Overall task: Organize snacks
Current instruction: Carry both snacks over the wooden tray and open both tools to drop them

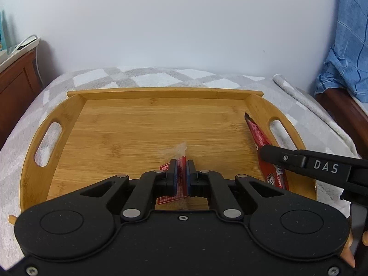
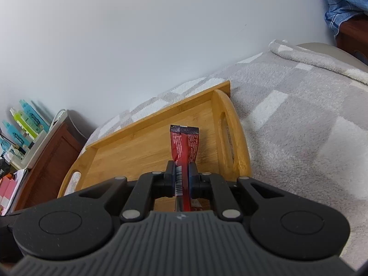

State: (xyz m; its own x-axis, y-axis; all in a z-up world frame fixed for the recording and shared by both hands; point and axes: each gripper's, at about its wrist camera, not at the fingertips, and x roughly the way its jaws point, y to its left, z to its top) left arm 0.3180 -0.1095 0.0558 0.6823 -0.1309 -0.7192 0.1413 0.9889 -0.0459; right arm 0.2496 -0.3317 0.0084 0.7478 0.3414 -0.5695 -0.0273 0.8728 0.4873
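White wall behind, grey-checked blanket (image 1: 161,78) on the bed carrying a bamboo tray (image 1: 147,93) with raised rim and cut-out handles at both ends; wooden cabinet (image 2: 46,156) to the left, blue cloth (image 1: 345,46) at right. Left tool (image 1: 181,172) is pinched on a red-patterned clear-ended snack packet (image 1: 178,151) low over the tray's near-centre floor, with bare bamboo open ahead and to the left. Right tool (image 2: 181,172) is clamped on a red snack sachet (image 2: 184,145) angled along the tray's right wall beside the handle slot, little clearance there.
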